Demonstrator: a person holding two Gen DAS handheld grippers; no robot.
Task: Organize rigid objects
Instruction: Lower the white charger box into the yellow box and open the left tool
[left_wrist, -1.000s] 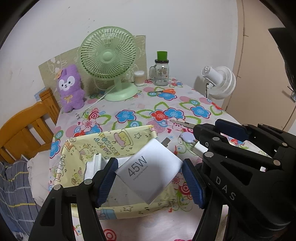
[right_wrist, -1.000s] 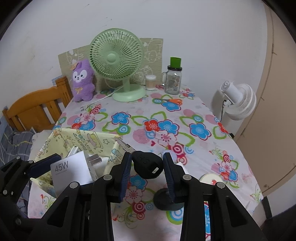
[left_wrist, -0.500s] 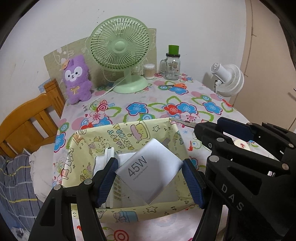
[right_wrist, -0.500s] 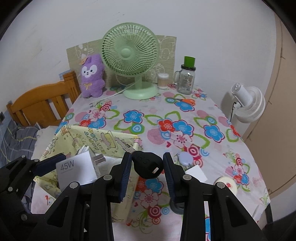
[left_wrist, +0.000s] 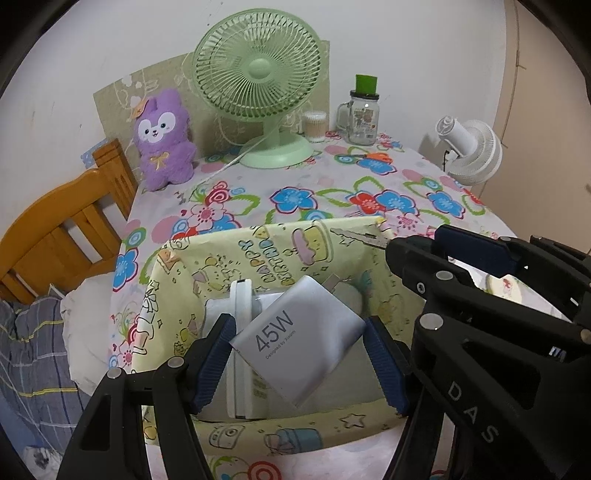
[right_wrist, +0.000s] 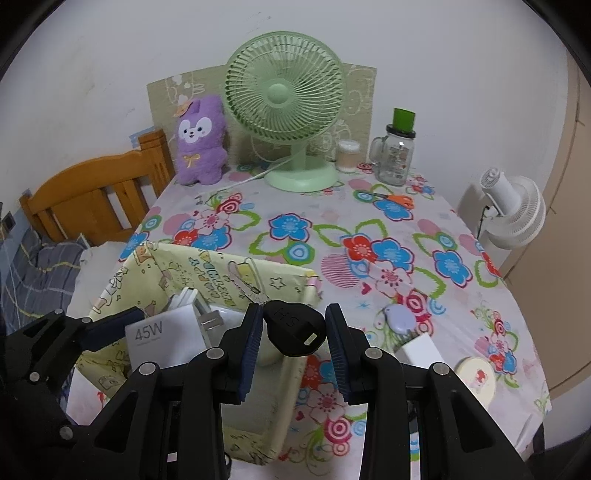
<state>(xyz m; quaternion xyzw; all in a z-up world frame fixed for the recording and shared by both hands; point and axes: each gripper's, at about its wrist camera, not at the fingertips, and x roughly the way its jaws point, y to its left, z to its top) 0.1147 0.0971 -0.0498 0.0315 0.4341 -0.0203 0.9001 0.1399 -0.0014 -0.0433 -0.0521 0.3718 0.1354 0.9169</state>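
My left gripper (left_wrist: 301, 354) is shut on a white 45W charger (left_wrist: 299, 339) and holds it over the inside of the yellow cartoon-print fabric box (left_wrist: 258, 243). White items (left_wrist: 240, 321) lie in the box under it. My right gripper (right_wrist: 295, 334) is shut on a black key head (right_wrist: 293, 326) with a silver key blade (right_wrist: 245, 286) pointing forward, above the box's right wall (right_wrist: 291, 369). The charger also shows in the right wrist view (right_wrist: 162, 339).
A lilac oval tag (right_wrist: 400, 319), a white card (right_wrist: 423, 350) and a round cream disc (right_wrist: 476, 378) lie right of the box. At the back stand a green fan (right_wrist: 286, 99), a purple plush (right_wrist: 201, 140), a jar mug (right_wrist: 397, 155) and orange scissors (right_wrist: 397, 199). A wooden chair (right_wrist: 92, 188) is on the left.
Both grippers have moved left over the box, keeping hold of the charger and the key. The charger now hangs lower inside the box walls.
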